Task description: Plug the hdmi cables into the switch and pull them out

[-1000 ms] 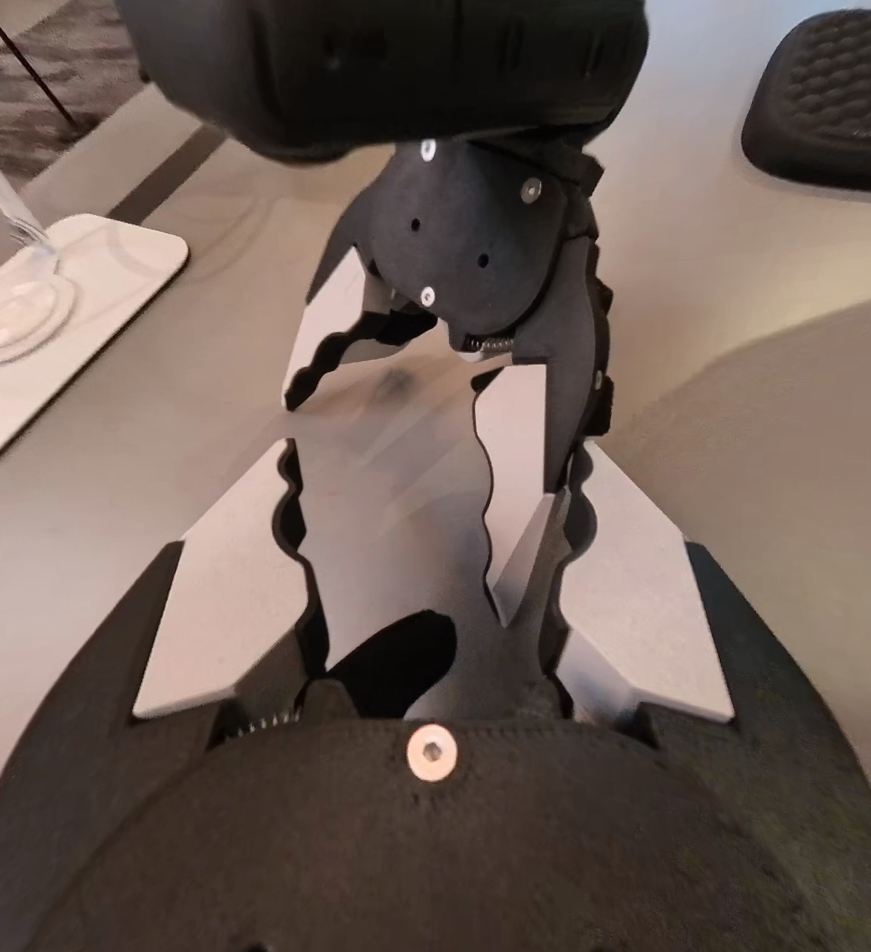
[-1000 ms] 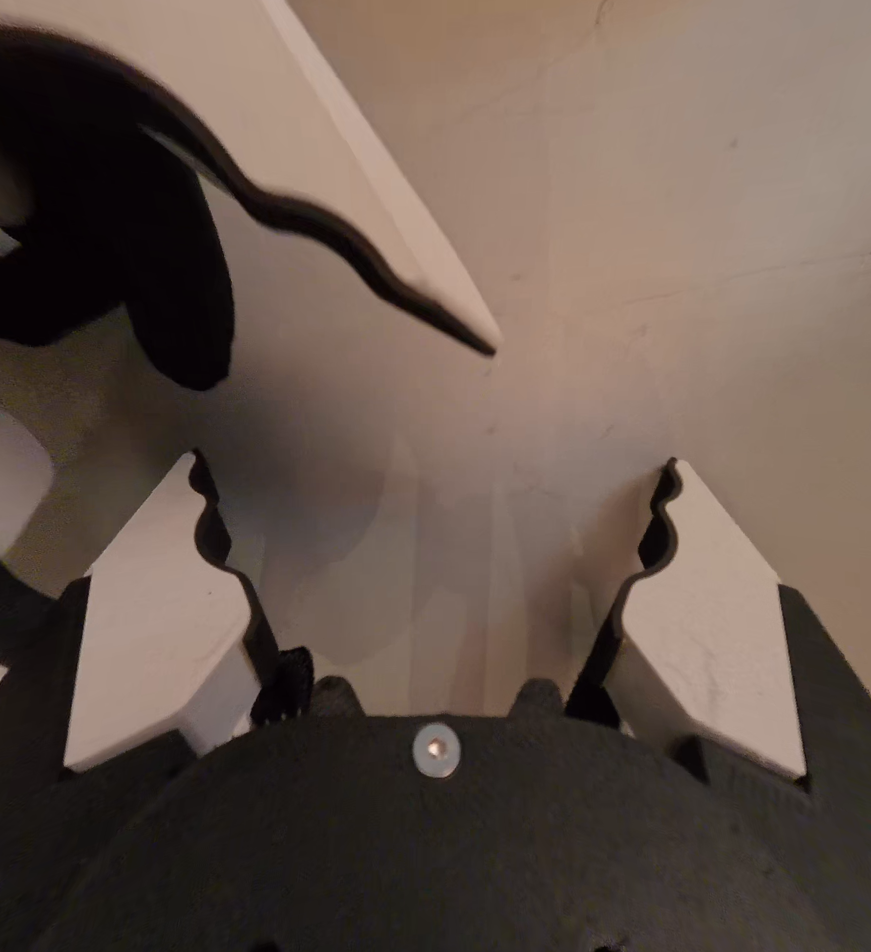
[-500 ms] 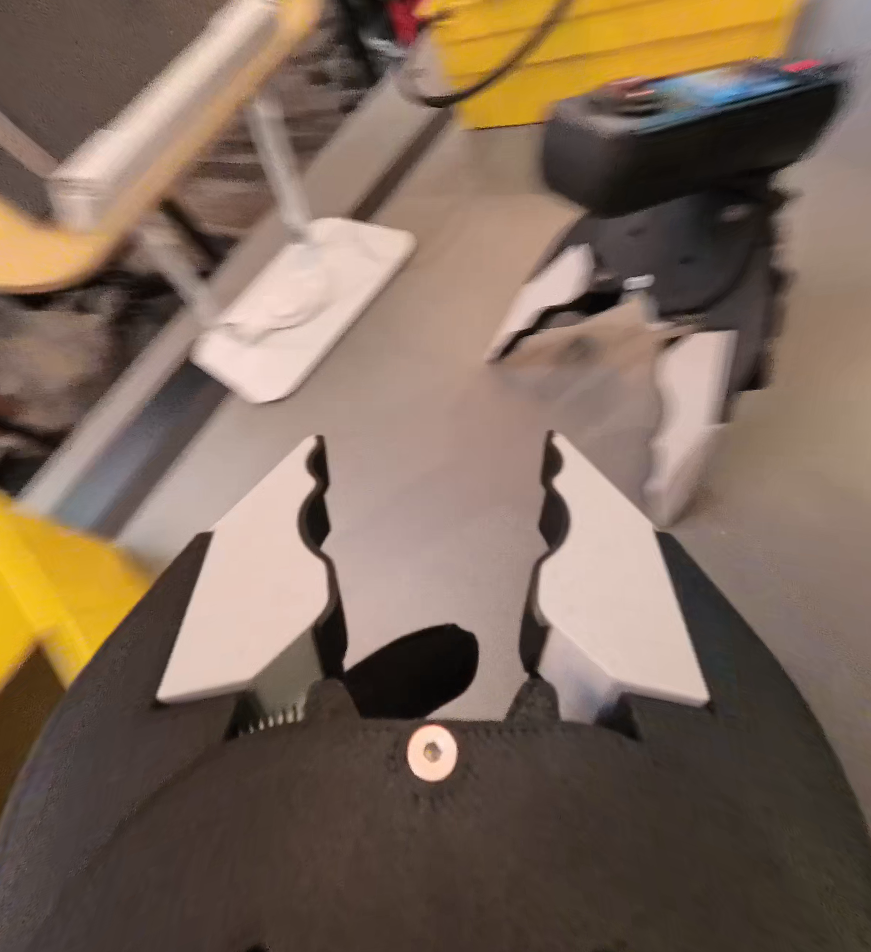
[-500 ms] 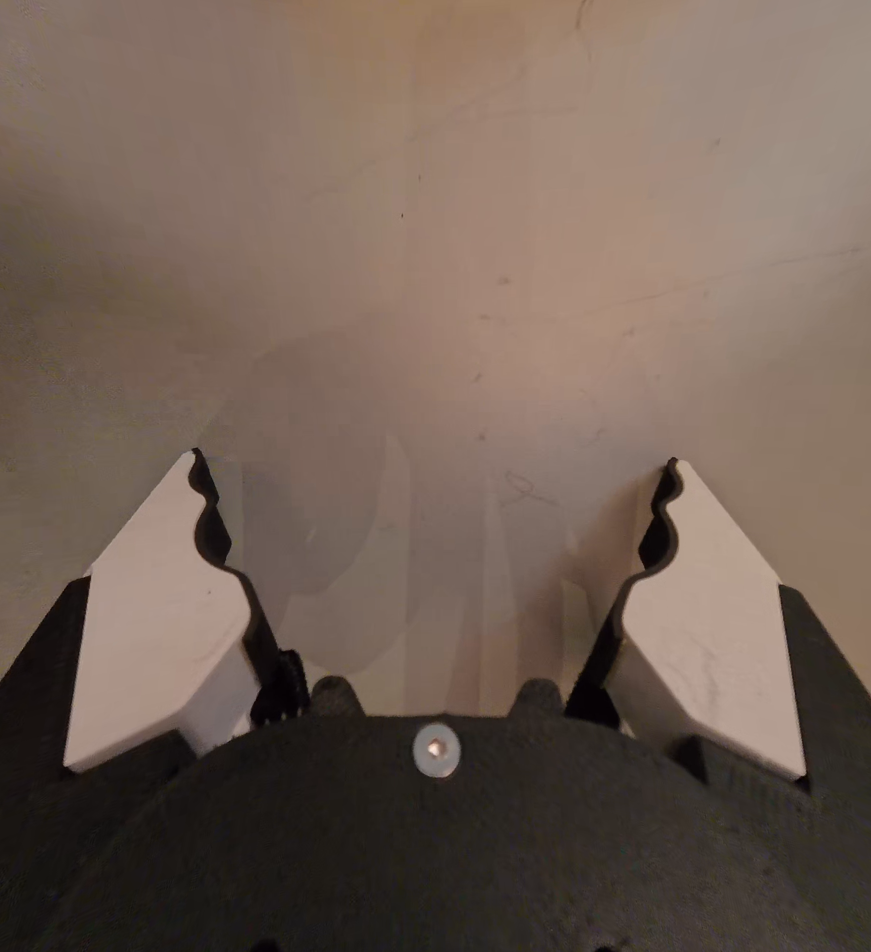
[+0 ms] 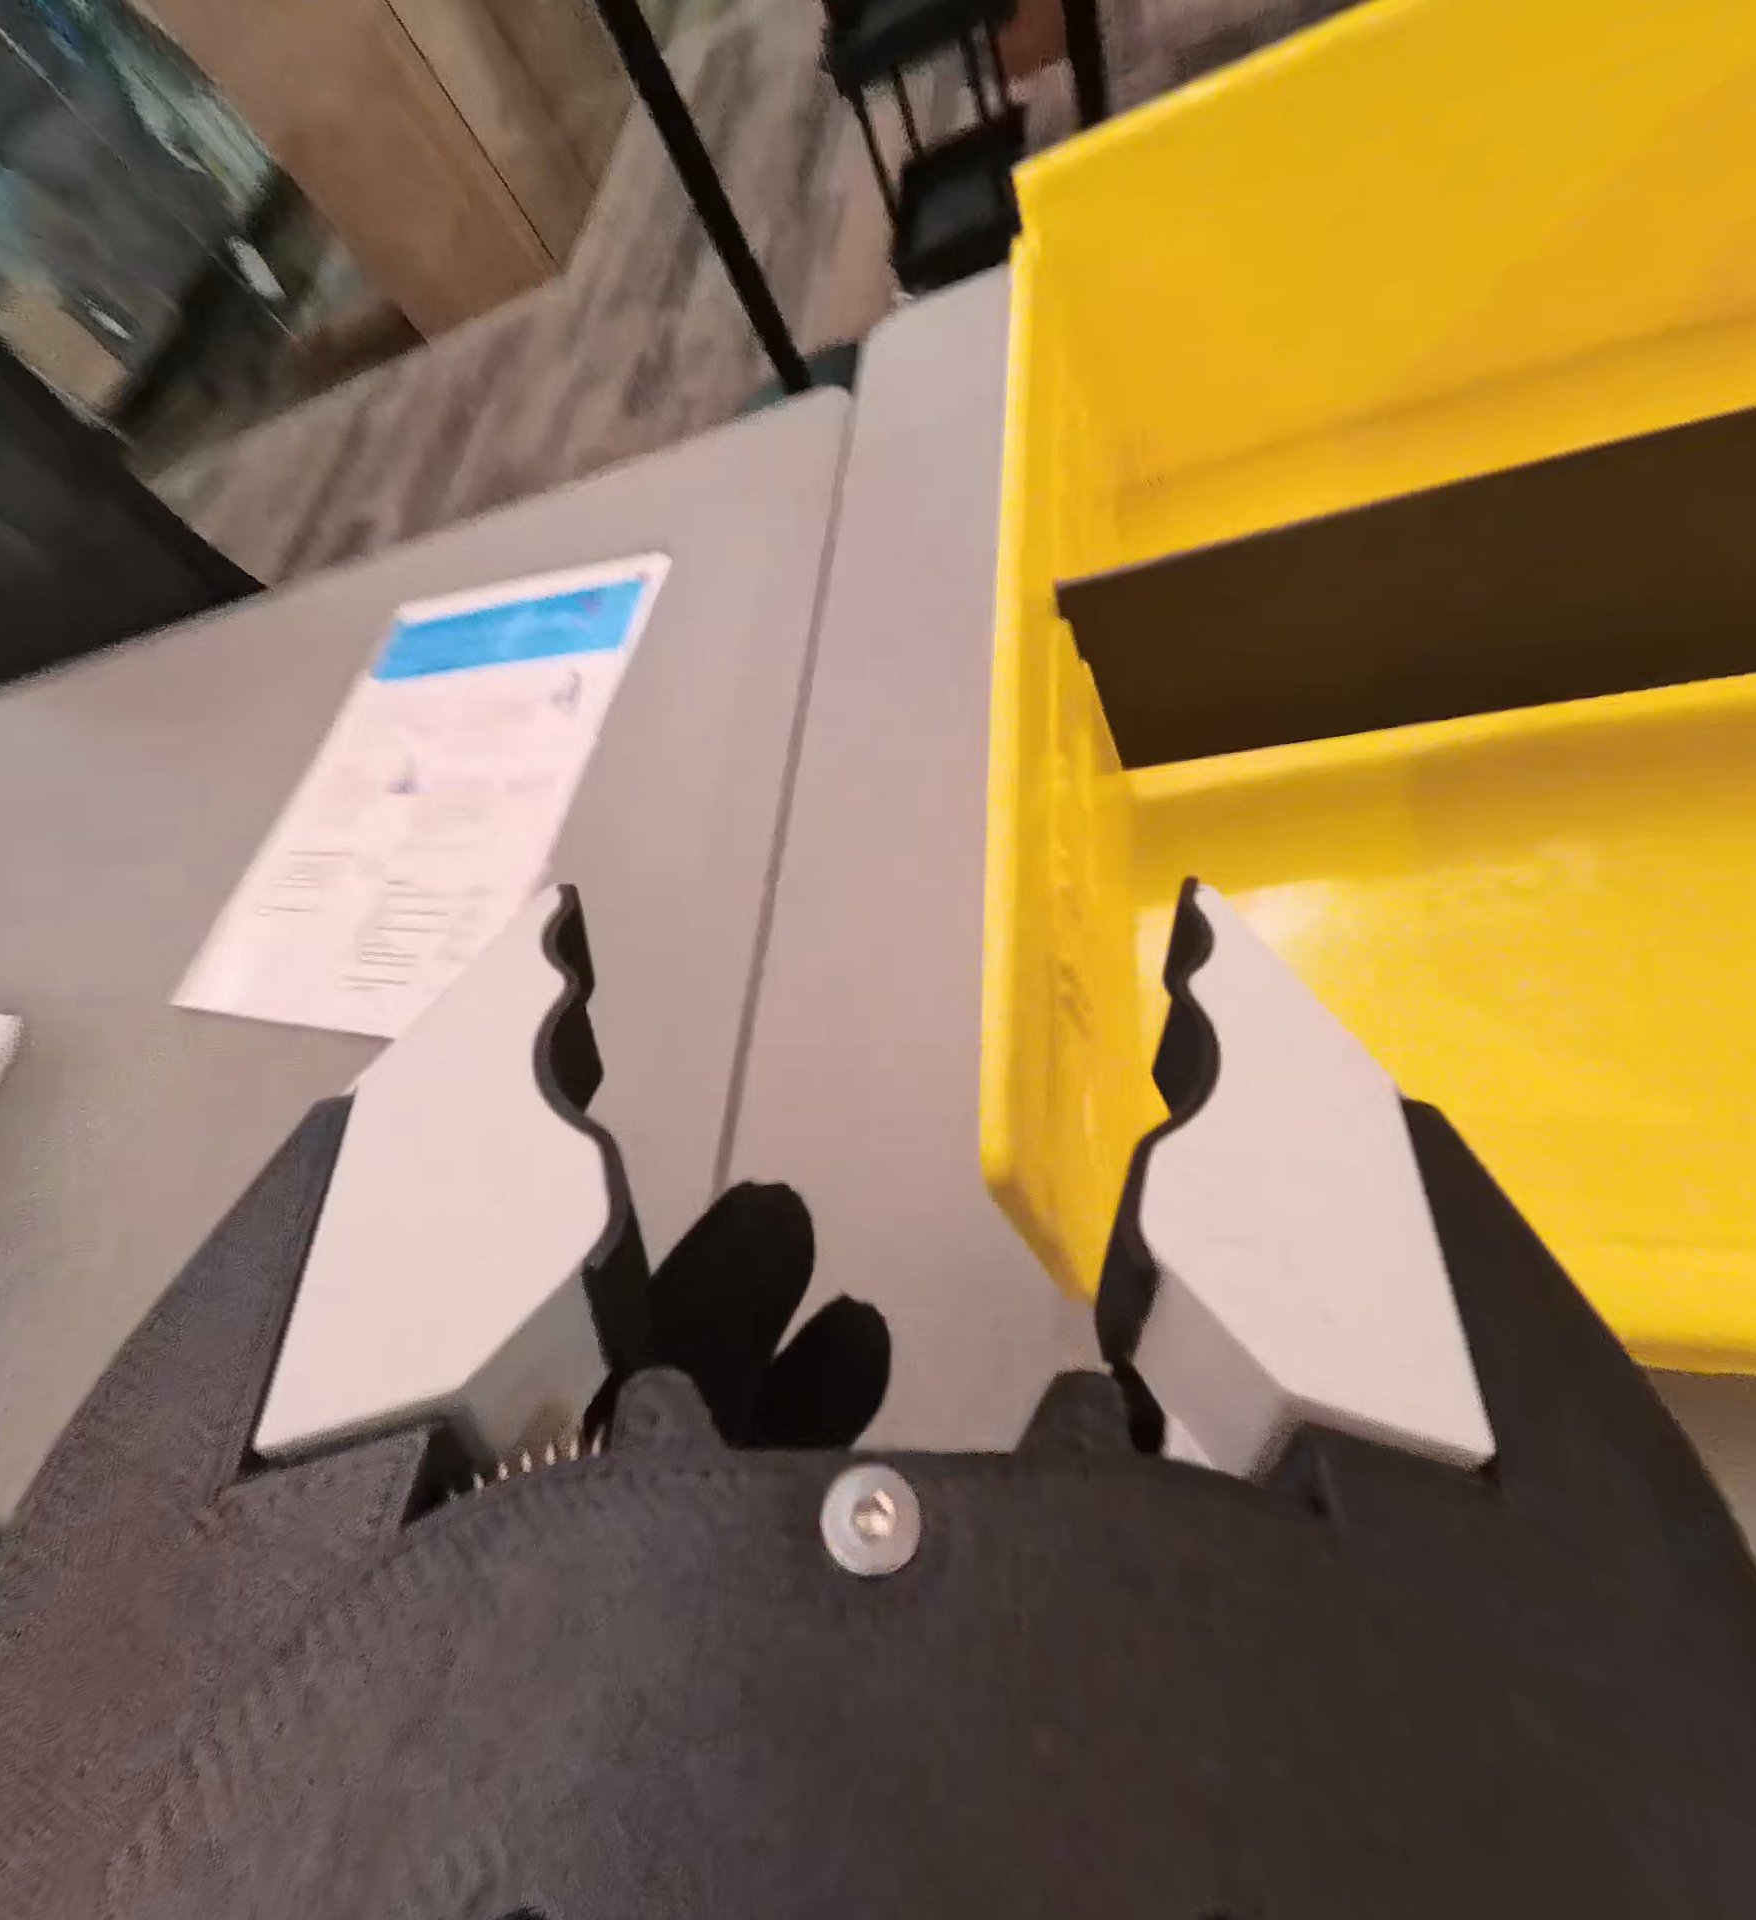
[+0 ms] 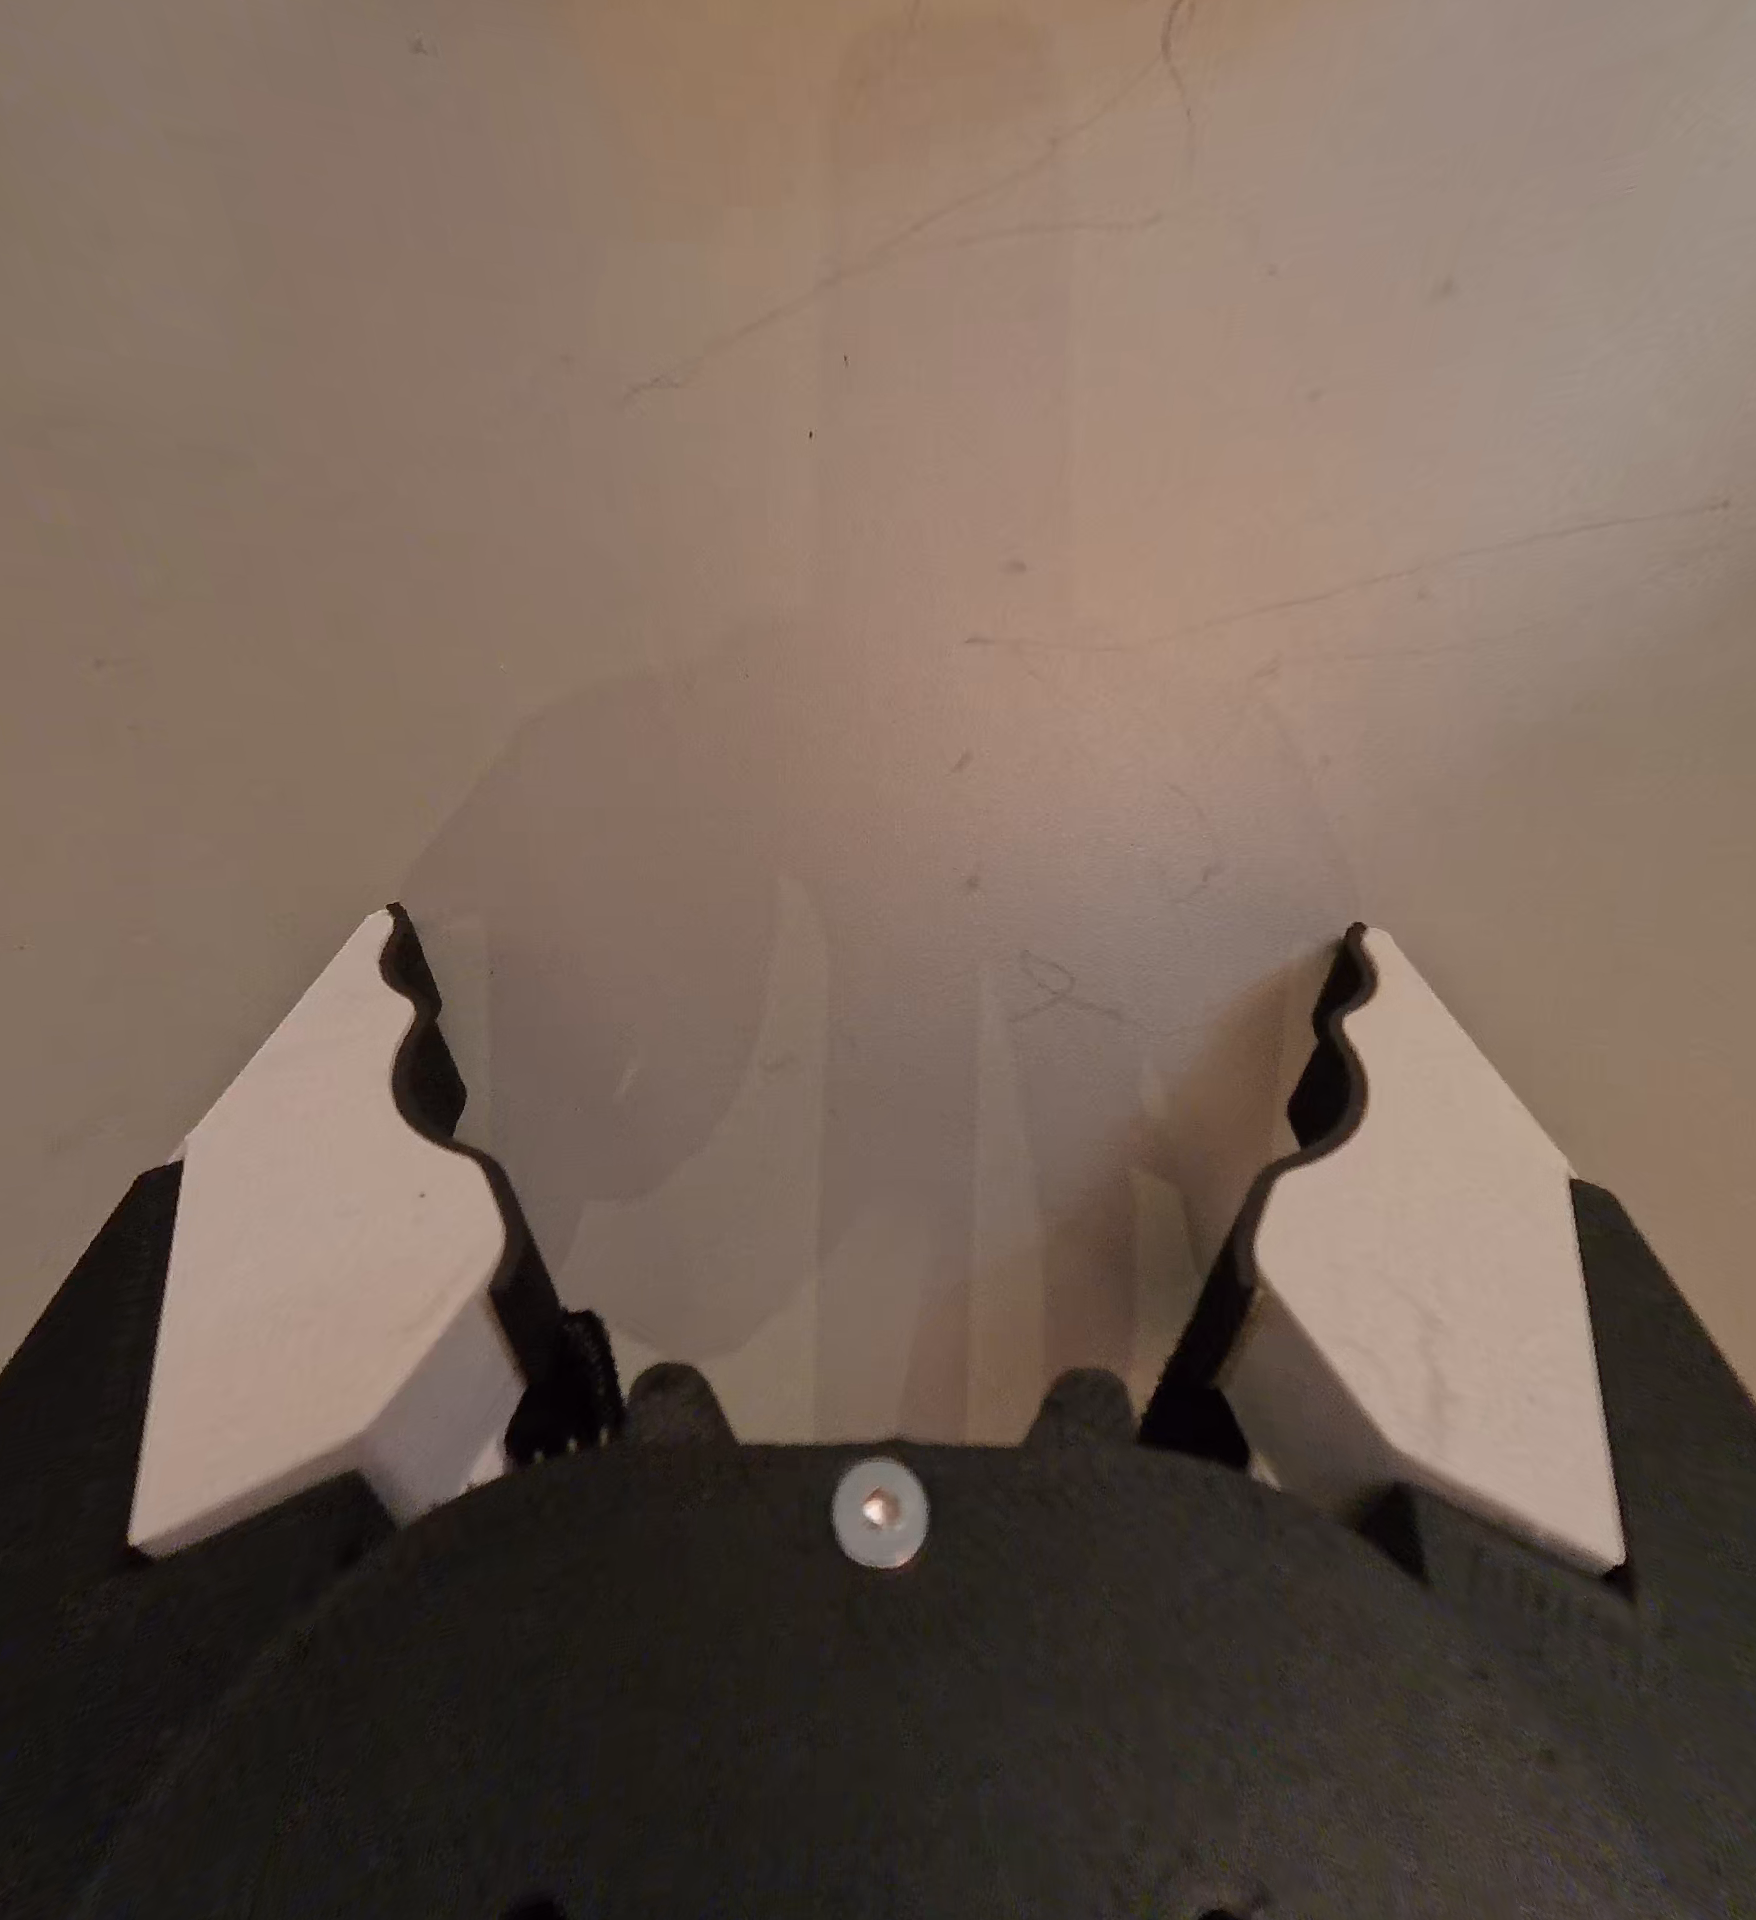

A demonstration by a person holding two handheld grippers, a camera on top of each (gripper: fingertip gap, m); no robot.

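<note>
HDMI cables and the switch are nowhere in either view right now, so I honestly can't say where they sit; could be inside the yellow bin (image 5: pixel 1476 935), but nothing in there shows. What just changed: a second ago the left gripper (image 5: pixel 874 904) was staring straight at the right one over bare worktop, half a second ago it was mid-swing with the bin coming in at the edges, and now it has swung round so the bin fills the right side of its frame. I read that as going to fetch or look for the gear, so the task looks like it's barely begun, no plugging yet. Left jaws are spread wide with nothing between them, black-gloved fingers (image 5: pixel 749 1309) peeking up at the bottom of the gap. The right gripper (image 6: pixel 874 914) hasn't budged since half a second ago, jaws wide apart and empty, pointed down at plain worktop (image 6: pixel 853 416) with just scratches and its own shadow. Around the left one: a printed sheet (image 5: pixel 417 800) lies flat at centre left, and a seam runs up the worktop between it and the bin. The bin's near wall and a dark divider (image 5: pixel 1425 613) across it stand in the way of any reach inside.
</note>
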